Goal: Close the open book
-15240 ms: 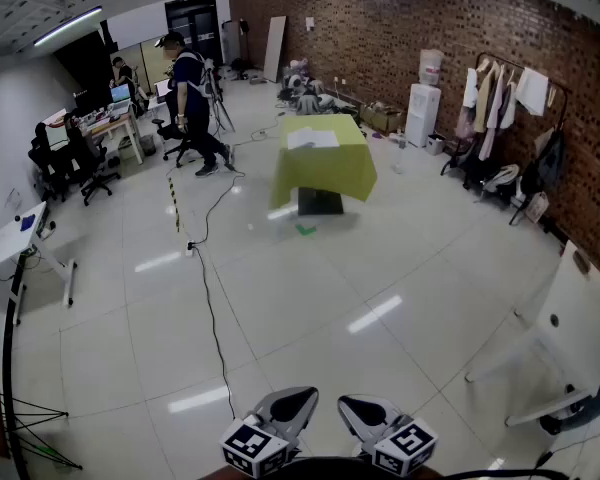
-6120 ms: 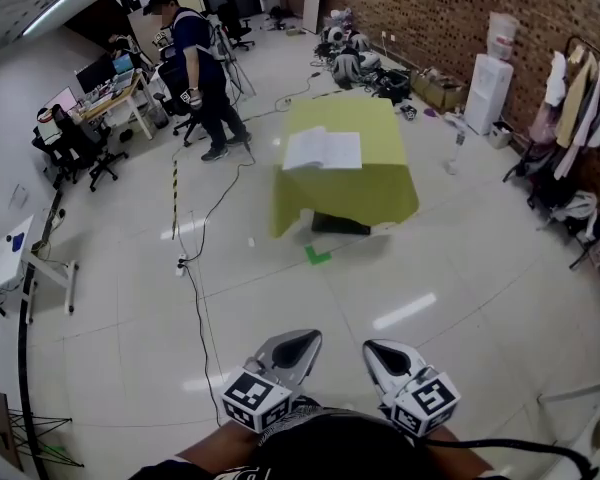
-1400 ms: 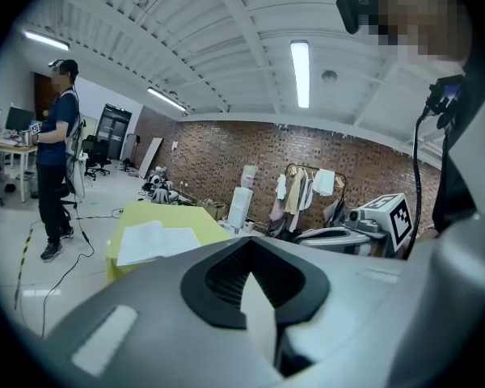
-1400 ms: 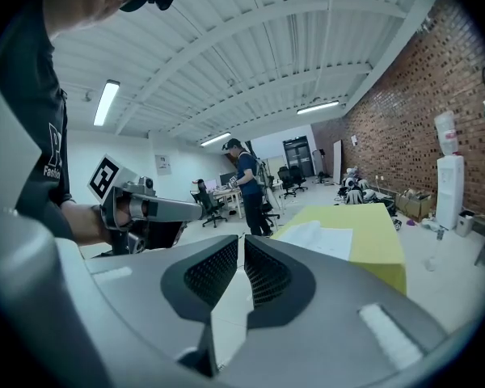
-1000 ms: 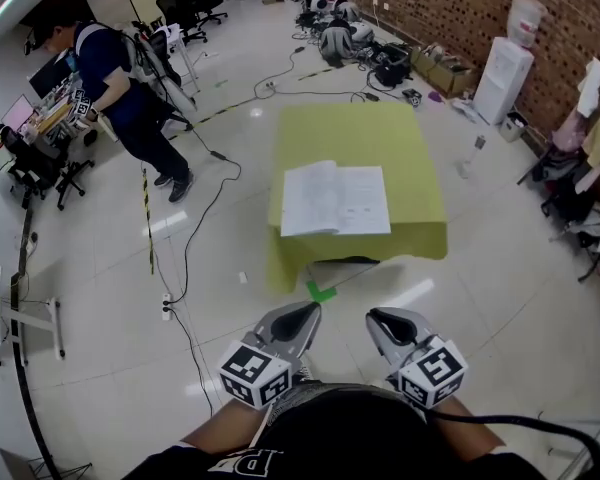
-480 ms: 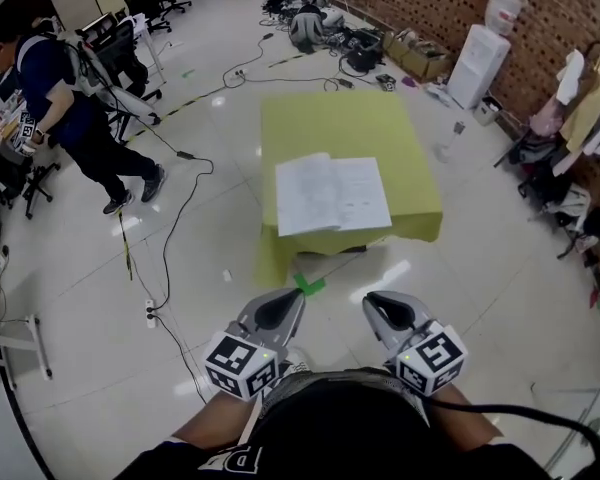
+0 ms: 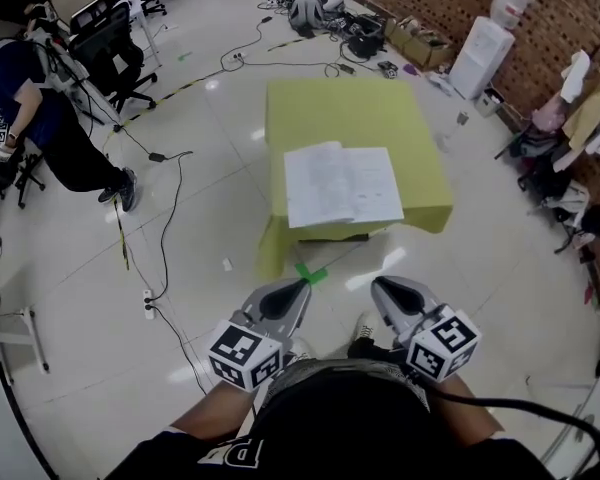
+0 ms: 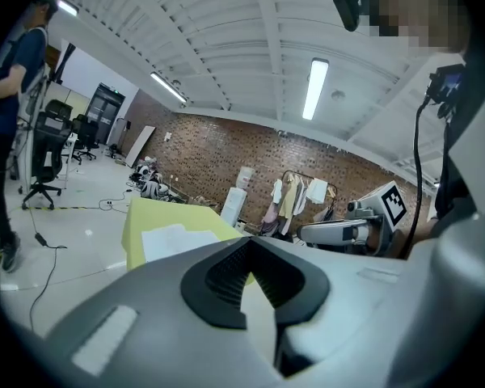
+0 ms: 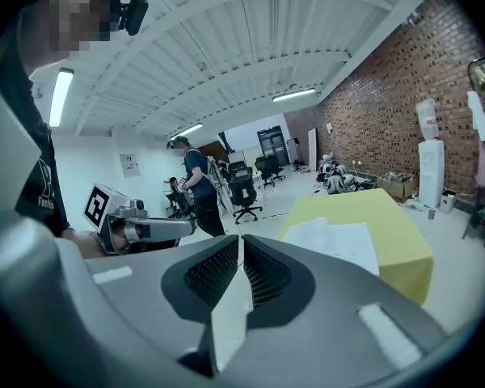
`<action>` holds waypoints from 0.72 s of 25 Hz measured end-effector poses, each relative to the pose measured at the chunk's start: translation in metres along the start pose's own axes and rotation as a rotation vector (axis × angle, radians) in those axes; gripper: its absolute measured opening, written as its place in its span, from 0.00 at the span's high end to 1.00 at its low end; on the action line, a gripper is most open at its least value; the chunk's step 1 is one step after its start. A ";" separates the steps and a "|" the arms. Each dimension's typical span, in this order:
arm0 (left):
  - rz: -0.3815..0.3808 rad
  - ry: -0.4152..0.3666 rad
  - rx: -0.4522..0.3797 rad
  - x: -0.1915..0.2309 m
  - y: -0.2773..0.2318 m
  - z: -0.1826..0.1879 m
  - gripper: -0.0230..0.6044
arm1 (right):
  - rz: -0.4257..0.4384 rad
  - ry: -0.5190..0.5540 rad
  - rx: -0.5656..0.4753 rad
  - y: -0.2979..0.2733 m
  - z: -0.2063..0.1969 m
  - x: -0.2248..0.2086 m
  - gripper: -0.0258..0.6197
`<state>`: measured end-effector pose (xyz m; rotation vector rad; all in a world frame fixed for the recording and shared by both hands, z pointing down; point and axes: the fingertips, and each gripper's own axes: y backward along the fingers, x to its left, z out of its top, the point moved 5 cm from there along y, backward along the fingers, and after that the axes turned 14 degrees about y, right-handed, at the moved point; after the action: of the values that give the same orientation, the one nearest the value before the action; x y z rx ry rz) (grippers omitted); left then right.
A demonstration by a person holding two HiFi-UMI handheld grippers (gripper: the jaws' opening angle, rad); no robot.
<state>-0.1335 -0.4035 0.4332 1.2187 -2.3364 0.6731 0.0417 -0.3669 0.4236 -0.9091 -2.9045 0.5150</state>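
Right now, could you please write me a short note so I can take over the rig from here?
Left gripper: shut, empty, held low in front of the body.
Right gripper: shut, empty, beside it.
Book: lying open near the front edge of the yellow table, touched by neither gripper.
Done: nothing yet.
Left: step up to the table and fold one half over to close it.

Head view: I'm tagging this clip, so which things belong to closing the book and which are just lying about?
Job: open book, yellow-green table, left tongs, right tongs.
Lying about: water dispenser, office chair, green tape mark, hanging clothes.
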 end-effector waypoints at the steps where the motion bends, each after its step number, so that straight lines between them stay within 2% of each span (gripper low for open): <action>1: -0.001 0.002 0.002 0.000 -0.003 0.001 0.95 | 0.004 0.000 0.000 -0.002 0.001 -0.002 0.91; 7: 0.023 0.004 -0.001 0.007 -0.025 0.012 0.95 | 0.040 0.064 0.005 -0.019 0.008 -0.027 0.91; 10: 0.054 0.020 -0.021 0.006 -0.042 0.018 0.95 | 0.064 0.078 -0.002 -0.024 0.010 -0.050 0.91; 14: 0.076 0.004 -0.023 -0.001 -0.071 0.027 0.95 | 0.089 0.089 -0.027 -0.029 0.016 -0.088 0.91; 18: 0.089 0.063 -0.041 -0.002 -0.106 0.036 0.95 | 0.125 0.094 -0.038 -0.031 0.018 -0.125 0.91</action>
<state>-0.0488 -0.4764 0.4275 1.0654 -2.3519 0.6799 0.1247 -0.4665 0.4230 -1.0944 -2.7955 0.4134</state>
